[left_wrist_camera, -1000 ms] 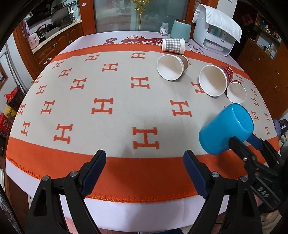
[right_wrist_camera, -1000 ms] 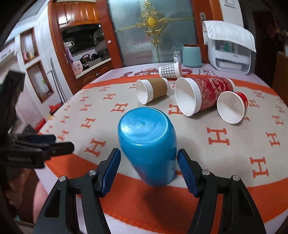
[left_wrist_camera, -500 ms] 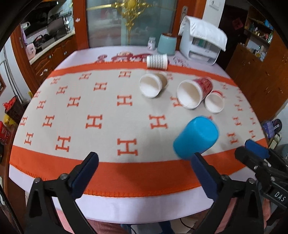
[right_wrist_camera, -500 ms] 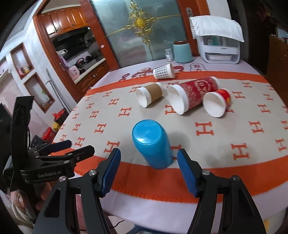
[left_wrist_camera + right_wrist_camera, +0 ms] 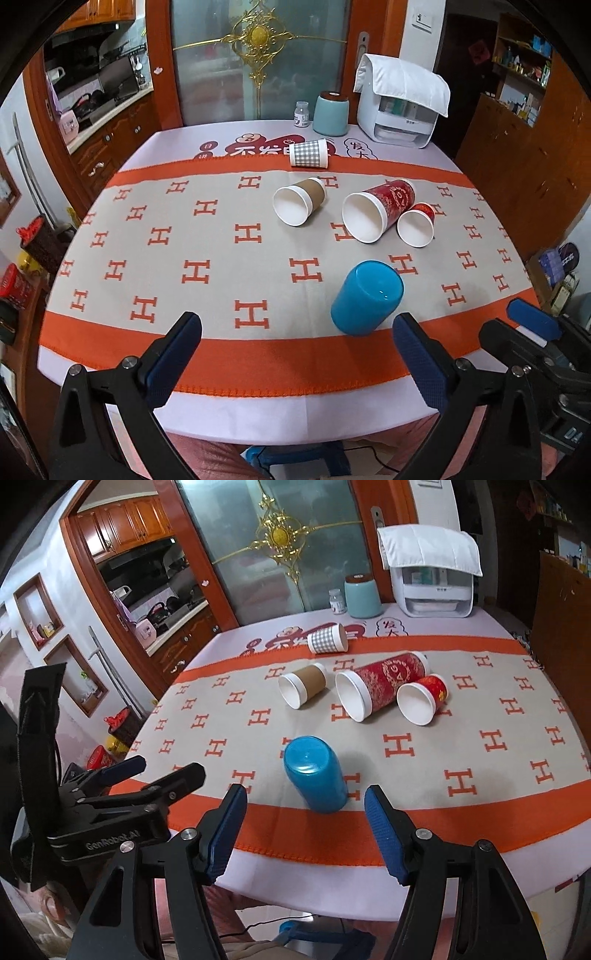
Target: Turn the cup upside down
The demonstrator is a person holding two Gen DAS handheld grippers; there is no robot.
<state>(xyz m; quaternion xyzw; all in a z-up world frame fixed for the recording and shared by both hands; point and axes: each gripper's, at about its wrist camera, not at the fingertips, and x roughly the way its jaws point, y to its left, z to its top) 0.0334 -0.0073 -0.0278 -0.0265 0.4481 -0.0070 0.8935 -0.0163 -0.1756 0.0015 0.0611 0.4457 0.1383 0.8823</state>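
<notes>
The blue plastic cup (image 5: 365,297) stands upside down, base up, on the orange band of the tablecloth near the table's front edge; it also shows in the right wrist view (image 5: 316,773). My left gripper (image 5: 297,358) is open and empty, held off the front edge, left of the cup. My right gripper (image 5: 304,832) is open and empty, pulled back over the front edge, with the cup just beyond its fingertips. The right gripper also shows at the lower right of the left wrist view (image 5: 532,332). The left gripper shows at the left of the right wrist view (image 5: 147,775).
Several paper cups lie on their sides further back: a brown one (image 5: 299,201), a tall red one (image 5: 380,210), a small red one (image 5: 419,225) and a checked one (image 5: 309,154). A teal canister (image 5: 331,113), a small bottle (image 5: 301,115) and a white appliance (image 5: 400,101) stand at the far edge.
My right gripper has let go of the blue cup and drawn back toward the front edge. The cup now stands base up on the cloth. The left gripper has also pulled back and risen.
</notes>
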